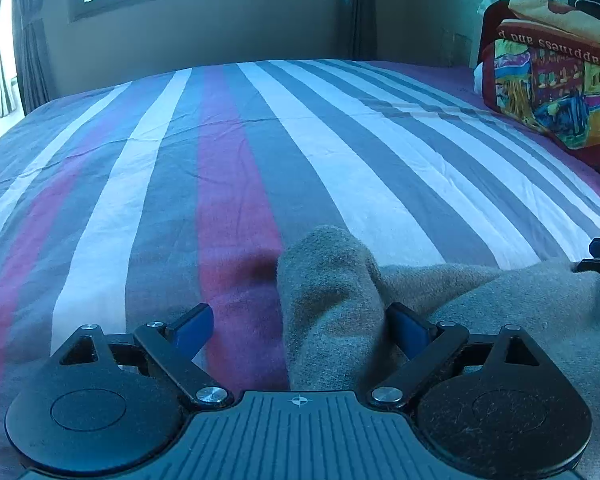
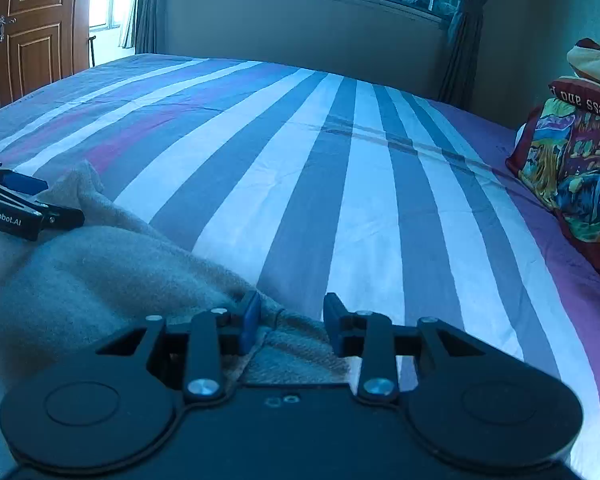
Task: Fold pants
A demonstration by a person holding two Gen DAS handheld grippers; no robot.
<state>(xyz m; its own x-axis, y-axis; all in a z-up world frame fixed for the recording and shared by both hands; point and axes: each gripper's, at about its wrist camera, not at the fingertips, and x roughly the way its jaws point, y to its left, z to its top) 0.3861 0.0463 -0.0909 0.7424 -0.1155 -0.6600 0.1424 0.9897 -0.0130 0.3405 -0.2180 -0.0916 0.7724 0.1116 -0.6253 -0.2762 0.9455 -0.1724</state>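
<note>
Two tools, both spread and gripping nothing: left tool [image 1: 300, 326] straddles the grey pants' [image 1: 332, 300] raised corner, right tool [image 2: 290, 320] over their hem, likely just released onto the bed [image 2: 340, 180].

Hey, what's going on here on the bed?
A person is working on a pair of grey pants spread on a striped bed, with a handheld claw in each hand. The left claw stands wide open, a raised fold of the fabric between its fingers but not pinched. The right claw is partly open over the edge of the pants, its pads not pressing on it. So neither grips the pants right now. Colourful pillows sit at the bed's right side.
</note>
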